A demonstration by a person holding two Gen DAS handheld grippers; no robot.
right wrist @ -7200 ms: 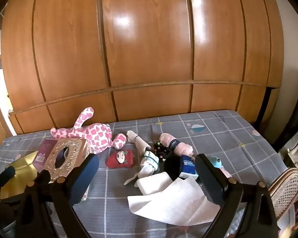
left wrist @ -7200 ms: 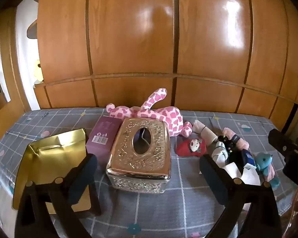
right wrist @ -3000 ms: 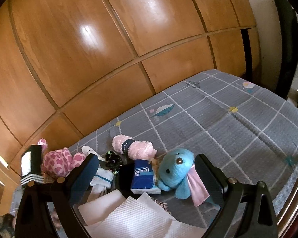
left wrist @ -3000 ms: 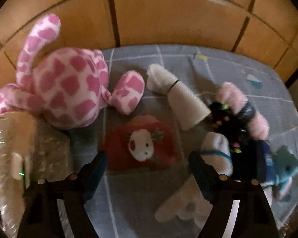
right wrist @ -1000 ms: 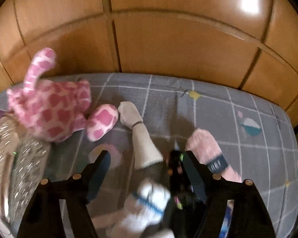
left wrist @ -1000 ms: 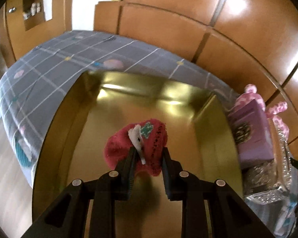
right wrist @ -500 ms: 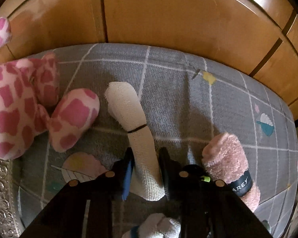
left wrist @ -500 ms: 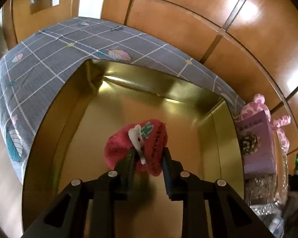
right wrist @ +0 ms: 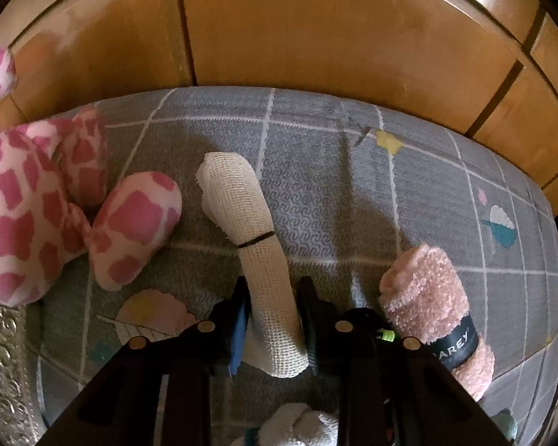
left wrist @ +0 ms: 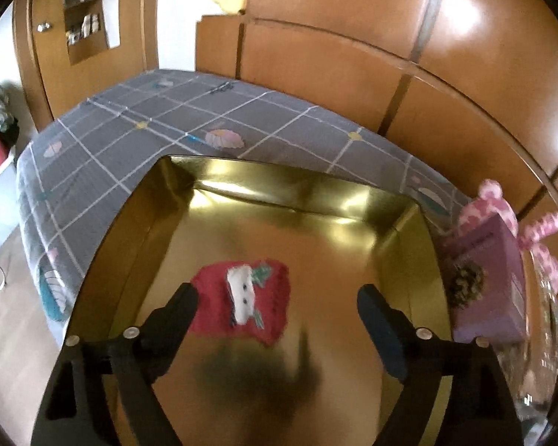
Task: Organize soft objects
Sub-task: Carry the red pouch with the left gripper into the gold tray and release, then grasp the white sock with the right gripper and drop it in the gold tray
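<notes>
In the left wrist view a red plush pouch [left wrist: 241,303] with a white cat face lies flat on the floor of the gold tray [left wrist: 290,193]. My left gripper [left wrist: 277,299] hovers over it with its jaws opening wide, and neither finger presses on the pouch. In the right wrist view a rolled cream mesh cloth [right wrist: 255,238], tied with a thin black band, lies on the grey bedspread [right wrist: 334,186]. My right gripper [right wrist: 273,291] is closing on the roll's near half, and both pads press its sides.
A pink-and-white spotted plush [right wrist: 55,204] lies left of the cloth roll, and a pink rolled towel [right wrist: 433,308] with a dark band lies right. A purple box [left wrist: 487,278] and an ornate metal tissue box [right wrist: 0,364] stand beside the gold tray. Wooden panels [right wrist: 316,18] back the bed.
The left jaws spread apart and let go of the red pouch, which now lies flat in the gold tray. The right gripper came down and shut on the cream roll.
</notes>
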